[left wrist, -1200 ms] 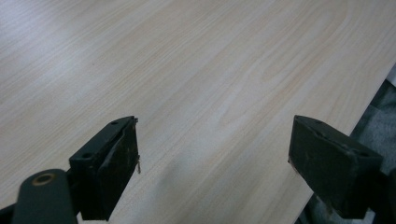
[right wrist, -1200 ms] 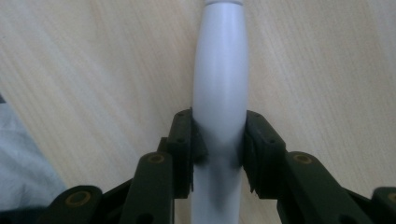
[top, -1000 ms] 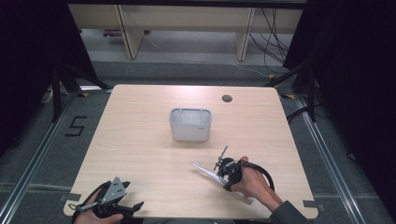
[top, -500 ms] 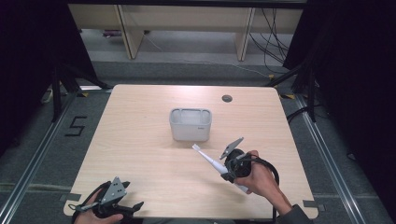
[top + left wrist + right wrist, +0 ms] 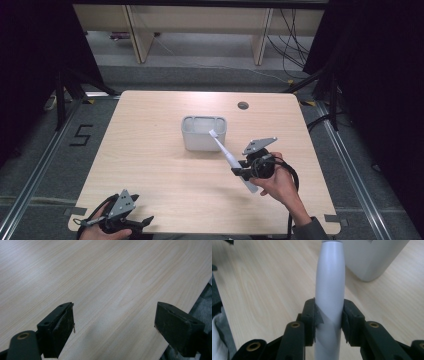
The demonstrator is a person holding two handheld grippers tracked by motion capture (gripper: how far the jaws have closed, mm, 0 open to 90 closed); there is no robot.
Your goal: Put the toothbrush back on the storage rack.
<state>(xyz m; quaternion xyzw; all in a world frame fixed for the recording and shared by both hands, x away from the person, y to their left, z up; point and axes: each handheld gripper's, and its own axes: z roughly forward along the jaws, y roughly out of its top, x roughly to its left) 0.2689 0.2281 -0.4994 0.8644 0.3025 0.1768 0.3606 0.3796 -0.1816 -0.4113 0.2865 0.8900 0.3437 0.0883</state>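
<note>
A pale wooden counter carries a small grey rectangular plastic bin near its middle, a little toward the far side. Behind and right of the bin, a round cable hole sits near the far edge. The right gripper is near and right of the bin, closed around a white electric toothbrush whose head reaches over the bin's near right corner. The left gripper sits at the near left edge, well apart.

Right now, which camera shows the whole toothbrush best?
The high view: there the toothbrush shows whole, from bristle head to handle end, tilted toward the grey holder and clamped in the right gripper. The right gripper view shows its white handle close up between the jaws. The left gripper view looks at the table.
</note>
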